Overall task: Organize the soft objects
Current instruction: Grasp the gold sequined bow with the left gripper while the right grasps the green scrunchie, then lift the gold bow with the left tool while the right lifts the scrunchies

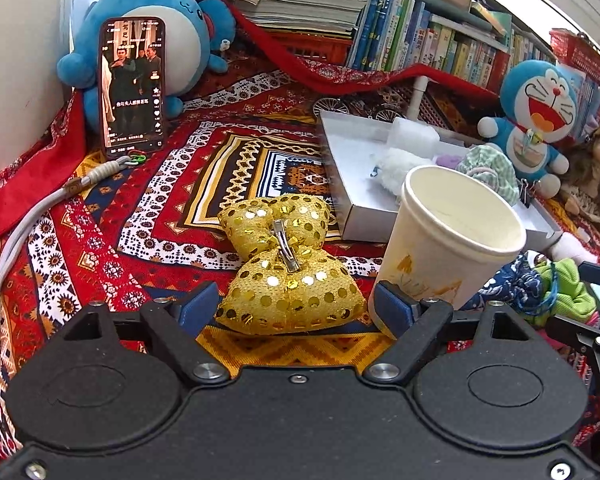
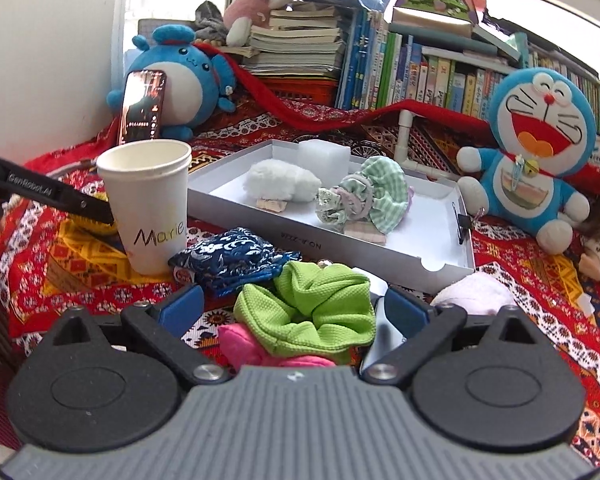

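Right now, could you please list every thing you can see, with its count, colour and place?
sequin bow: one, gold, on cloth between left tongs
paper cup: one, white, upright beside bow
tray: one, white, middle of cloth
fluffy piece: one, white, in tray
scrunchies: a few, green check and pale, in tray
foam block: one, white, tray's far side
pouch: one, navy, before cup
scrunchie: one, lime, between right tongs
phone: one, leaning on blue plush
cat plush: one, blue, right
books: many, behind
left tongs: open
right tongs: open
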`<action>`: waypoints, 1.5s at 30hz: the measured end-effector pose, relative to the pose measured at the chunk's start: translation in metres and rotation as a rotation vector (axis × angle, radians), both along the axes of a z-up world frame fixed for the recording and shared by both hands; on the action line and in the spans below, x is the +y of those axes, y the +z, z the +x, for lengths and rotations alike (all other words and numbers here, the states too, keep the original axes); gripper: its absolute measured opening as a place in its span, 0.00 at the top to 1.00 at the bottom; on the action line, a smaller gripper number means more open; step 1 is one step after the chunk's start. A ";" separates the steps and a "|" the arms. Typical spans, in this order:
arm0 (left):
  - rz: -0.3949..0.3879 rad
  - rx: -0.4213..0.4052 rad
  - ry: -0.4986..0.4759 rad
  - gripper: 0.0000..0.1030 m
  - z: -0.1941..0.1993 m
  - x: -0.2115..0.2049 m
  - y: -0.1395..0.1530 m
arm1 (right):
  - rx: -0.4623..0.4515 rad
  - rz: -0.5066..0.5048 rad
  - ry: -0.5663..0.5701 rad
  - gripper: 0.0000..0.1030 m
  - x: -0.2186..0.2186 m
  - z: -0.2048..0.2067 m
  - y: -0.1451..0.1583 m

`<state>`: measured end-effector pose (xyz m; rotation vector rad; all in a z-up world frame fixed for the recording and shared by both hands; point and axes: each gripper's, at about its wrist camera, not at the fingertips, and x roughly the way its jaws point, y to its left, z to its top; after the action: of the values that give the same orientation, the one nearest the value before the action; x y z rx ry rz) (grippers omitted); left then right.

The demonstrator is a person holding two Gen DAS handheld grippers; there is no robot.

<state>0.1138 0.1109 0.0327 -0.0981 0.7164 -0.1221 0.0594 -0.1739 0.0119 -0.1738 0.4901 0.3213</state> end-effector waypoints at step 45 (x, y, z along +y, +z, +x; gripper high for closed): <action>0.040 -0.091 0.092 0.57 0.006 0.008 0.014 | -0.091 0.088 -0.020 0.40 -0.020 -0.020 0.017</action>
<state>0.1193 0.1190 0.0469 -0.0864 0.6218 -0.0245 0.0399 -0.1943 0.0292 -0.0974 0.3863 0.3133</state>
